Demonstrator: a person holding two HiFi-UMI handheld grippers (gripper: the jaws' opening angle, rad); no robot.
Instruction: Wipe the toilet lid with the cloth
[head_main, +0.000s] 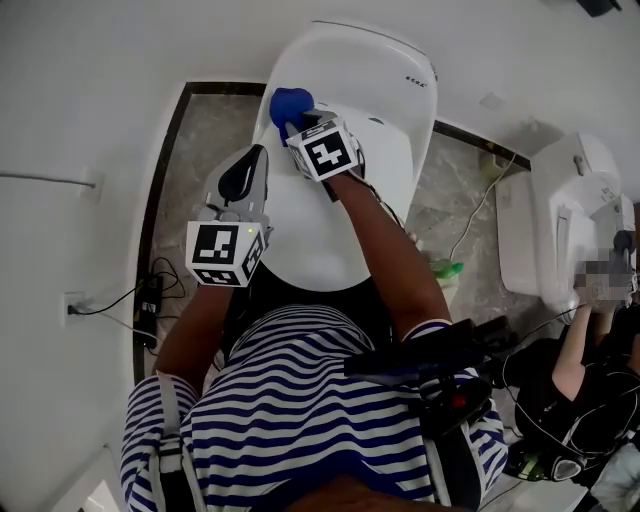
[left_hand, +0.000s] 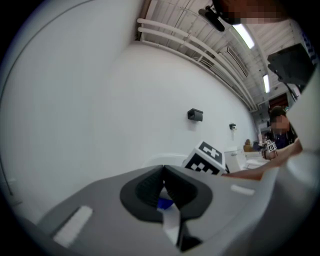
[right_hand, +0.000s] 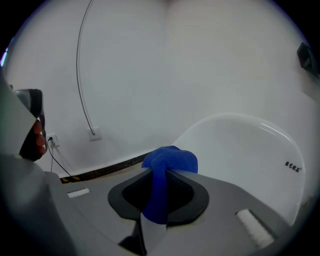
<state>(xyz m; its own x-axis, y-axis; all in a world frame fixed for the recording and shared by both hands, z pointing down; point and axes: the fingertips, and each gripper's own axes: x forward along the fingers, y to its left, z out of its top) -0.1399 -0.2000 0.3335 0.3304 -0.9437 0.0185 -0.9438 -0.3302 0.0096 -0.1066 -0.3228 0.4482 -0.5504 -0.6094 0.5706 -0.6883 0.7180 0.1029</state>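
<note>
The white toilet lid (head_main: 385, 95) lies closed below me, seen from above in the head view. My right gripper (head_main: 298, 122) is shut on a blue cloth (head_main: 290, 102), which bunches out past its jaws at the lid's far left side. In the right gripper view the blue cloth (right_hand: 167, 162) bulges over the shut jaws, with the toilet lid (right_hand: 240, 150) behind it. My left gripper (head_main: 243, 172) hangs by the lid's left edge, jaws shut with nothing between them. From the left gripper view, my left gripper (left_hand: 163, 172) points at the wall, and the right gripper's marker cube (left_hand: 205, 159) shows beyond.
A grey stone floor (head_main: 200, 130) surrounds the toilet. A black cable and plug (head_main: 150, 295) lie at the left wall. A second white toilet (head_main: 565, 225) stands at the right, with a person (head_main: 590, 350) crouched beside it. A green object (head_main: 447, 270) lies on the floor.
</note>
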